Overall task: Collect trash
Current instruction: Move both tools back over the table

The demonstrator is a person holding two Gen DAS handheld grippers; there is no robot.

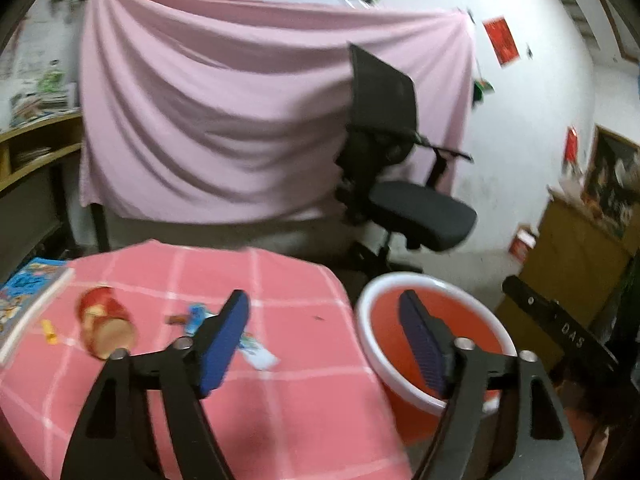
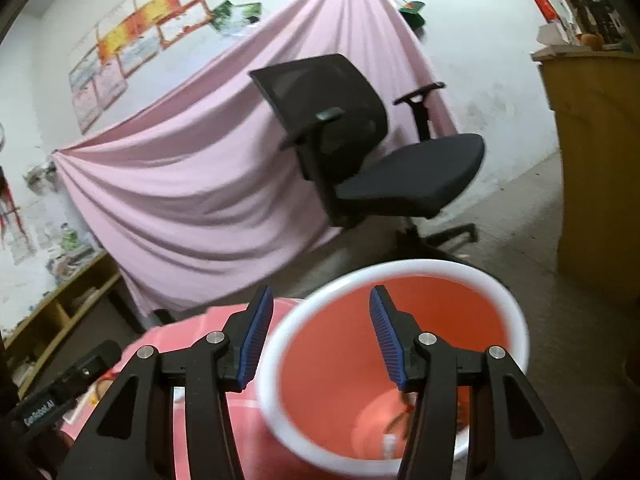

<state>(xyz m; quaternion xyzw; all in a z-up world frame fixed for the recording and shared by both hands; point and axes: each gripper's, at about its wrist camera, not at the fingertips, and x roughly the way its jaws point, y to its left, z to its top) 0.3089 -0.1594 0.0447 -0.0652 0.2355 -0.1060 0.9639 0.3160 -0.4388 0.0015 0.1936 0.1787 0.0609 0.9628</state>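
A red bin with a white rim (image 1: 404, 280) stands beside the table's right edge; it also shows in the right wrist view (image 2: 400, 270), with small scraps at its bottom. On the pink checked tablecloth (image 1: 280, 400) lie a bitten apple (image 1: 105, 326), a blue-and-white wrapper (image 1: 256, 350), a yellow scrap (image 1: 49, 331) and a small brown scrap (image 1: 176, 319). My left gripper (image 1: 324, 336) is open and empty, above the table's right edge. My right gripper (image 2: 318, 332) is open and empty, above the bin's mouth.
A comic book (image 1: 24, 304) lies at the table's left edge. A black office chair (image 1: 400, 184) stands behind the bin before a pink hanging sheet (image 1: 220, 120). A wooden cabinet (image 1: 576, 256) is at the right, low shelves (image 1: 36, 148) at the left.
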